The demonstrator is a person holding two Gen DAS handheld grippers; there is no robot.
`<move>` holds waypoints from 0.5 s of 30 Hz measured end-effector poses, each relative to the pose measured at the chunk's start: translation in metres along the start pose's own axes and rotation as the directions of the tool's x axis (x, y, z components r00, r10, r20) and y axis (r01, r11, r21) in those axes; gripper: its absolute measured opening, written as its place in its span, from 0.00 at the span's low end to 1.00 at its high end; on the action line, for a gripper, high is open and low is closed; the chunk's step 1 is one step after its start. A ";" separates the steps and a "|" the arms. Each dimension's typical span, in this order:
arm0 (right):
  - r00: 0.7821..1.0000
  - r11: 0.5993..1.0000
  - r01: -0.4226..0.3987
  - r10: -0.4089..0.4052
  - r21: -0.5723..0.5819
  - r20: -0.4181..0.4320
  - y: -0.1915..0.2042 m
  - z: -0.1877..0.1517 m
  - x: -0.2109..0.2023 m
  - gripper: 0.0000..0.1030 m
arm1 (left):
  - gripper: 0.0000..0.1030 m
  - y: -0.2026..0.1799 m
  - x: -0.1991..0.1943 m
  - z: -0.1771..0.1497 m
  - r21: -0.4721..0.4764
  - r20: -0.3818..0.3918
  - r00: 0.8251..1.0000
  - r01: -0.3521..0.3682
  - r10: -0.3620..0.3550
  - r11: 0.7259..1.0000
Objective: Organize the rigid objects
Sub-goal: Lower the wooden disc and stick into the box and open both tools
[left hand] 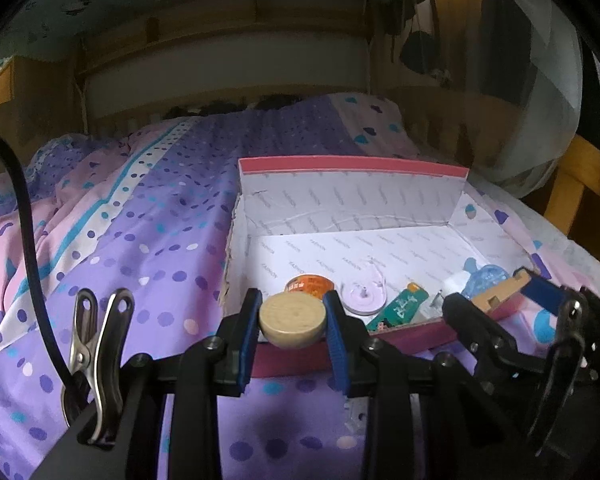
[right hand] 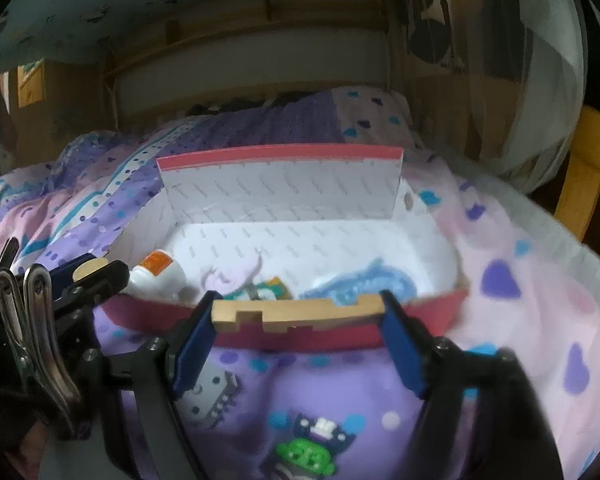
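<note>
Wooden disc: round pale wooden disc (left hand: 292, 326) clamped between the blue fingers (left hand: 249, 334) of the left gripper (left hand: 293, 334), at the near rim of the box.
Wooden bar: notched pale wooden bar (right hand: 298, 314) clamped end to end by the right gripper (right hand: 300, 322), just above the near wall.
Box: open pink cardboard box with white lining (left hand: 352, 170), on a purple dotted bedspread (left hand: 148, 208).
Inside: small orange-topped can (left hand: 309, 283), green tube (left hand: 396, 307), blue plastic piece (left hand: 485, 274).
</note>
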State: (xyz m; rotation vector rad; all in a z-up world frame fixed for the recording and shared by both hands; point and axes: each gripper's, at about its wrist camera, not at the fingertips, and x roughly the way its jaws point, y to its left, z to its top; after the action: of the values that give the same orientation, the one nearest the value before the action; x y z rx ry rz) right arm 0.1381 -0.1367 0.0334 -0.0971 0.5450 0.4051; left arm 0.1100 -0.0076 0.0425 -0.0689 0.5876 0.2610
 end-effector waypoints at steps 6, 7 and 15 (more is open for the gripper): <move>0.999 1.000 0.021 -0.022 -0.016 -0.046 0.005 0.014 0.011 0.76 | 0.31 0.001 0.015 0.009 -0.009 -0.064 0.998 -0.005 0.004 1.000; 0.998 1.000 0.021 -0.021 -0.012 -0.059 0.005 0.016 0.013 0.76 | 0.31 0.000 0.019 0.012 -0.003 -0.073 0.997 -0.008 0.008 1.000; 0.982 0.998 0.035 -0.026 0.045 -0.189 -0.008 0.022 0.047 0.76 | 0.33 -0.007 0.053 0.021 0.012 -0.147 0.988 0.050 -0.047 0.999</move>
State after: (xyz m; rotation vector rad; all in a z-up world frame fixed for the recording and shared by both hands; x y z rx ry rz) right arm 0.1884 -0.1237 0.0271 -0.0982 0.7385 0.3549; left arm 0.1654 0.0000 0.0307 -0.0880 0.7332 0.2051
